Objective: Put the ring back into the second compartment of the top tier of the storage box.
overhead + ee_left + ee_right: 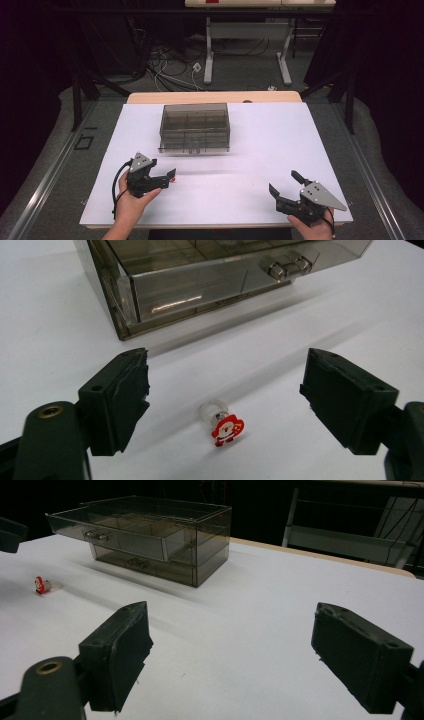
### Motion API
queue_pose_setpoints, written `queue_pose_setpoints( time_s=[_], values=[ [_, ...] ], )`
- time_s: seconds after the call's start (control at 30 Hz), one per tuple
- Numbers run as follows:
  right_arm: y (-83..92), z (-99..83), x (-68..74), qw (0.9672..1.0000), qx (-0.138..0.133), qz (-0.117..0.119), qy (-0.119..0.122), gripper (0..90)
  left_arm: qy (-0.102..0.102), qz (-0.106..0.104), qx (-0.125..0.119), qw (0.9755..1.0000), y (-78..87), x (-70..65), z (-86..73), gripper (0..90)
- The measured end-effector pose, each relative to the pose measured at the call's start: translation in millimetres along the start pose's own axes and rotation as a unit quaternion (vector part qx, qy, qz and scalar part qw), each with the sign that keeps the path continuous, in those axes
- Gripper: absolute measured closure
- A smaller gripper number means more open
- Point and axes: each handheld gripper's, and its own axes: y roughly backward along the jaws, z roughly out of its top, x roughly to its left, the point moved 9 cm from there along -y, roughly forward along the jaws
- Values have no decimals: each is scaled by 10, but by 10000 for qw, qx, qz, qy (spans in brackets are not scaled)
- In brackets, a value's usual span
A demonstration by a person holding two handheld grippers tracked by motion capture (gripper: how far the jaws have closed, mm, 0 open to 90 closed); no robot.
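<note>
A small Santa Claus ring (223, 424) lies on the white table (260, 145), in front of the smoky clear drawer box (195, 127), whose upper drawer is pulled out. The left gripper (223, 400) hangs over it, jaws wide on either side without touching. The right gripper (284, 186) sits well apart, jaws wide and empty.

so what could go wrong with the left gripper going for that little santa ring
The Santa ring is small and lies flat on the white table, so the open left gripper may pinch only its edge and flick it away. Its clear band looks slippery, so it could also twist between the pads.
</note>
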Motion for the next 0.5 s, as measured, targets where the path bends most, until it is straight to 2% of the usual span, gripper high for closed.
queue_pose_setpoints(
  time_s=[0.07, 0.17, 0.5],
  values=[
    [-1, -1, 0, 10000, 5, 4, -3, 150, 57, -26, 62, 10000, -9, -14, -21, 242],
    [0, -1, 1, 10000, 6, 11, 1, 151, -12, 25, 157, 9999, -27, -14, -47, 247],
    [-1, -4, -2, 10000, 17, 11, 3, 151, 115, 18, 425, 9990, -88, -28, -118, 271]
  ],
)
